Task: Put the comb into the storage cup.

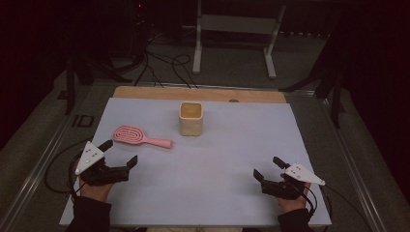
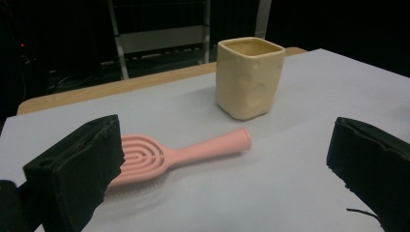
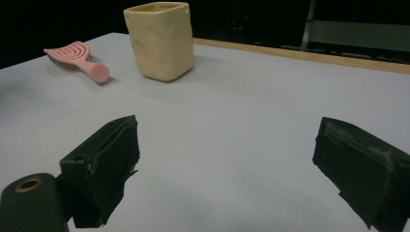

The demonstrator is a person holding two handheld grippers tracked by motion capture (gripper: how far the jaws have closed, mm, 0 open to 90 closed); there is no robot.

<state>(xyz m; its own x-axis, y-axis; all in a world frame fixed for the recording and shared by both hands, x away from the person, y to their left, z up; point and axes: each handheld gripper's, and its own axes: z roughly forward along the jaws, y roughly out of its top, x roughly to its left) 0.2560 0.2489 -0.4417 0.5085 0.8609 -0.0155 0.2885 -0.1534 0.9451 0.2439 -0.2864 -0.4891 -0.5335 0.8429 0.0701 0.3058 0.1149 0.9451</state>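
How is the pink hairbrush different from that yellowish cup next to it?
The pink hairbrush lies flat on the table, bristles down; the cream cup stands upright with its mouth open to the top. The hairbrush is long, thin and slotted; the cup is squarish, tall and solid-walled. The hairbrush lies nearer the left hand-held gripper. Both rest untouched on the pale grey mat.

We note a dim room: grey carpet floor (image 1: 227, 63), black cables (image 1: 164, 65) far left, white metal stand (image 1: 234, 24) beyond the pale-topped table (image 1: 217, 164).
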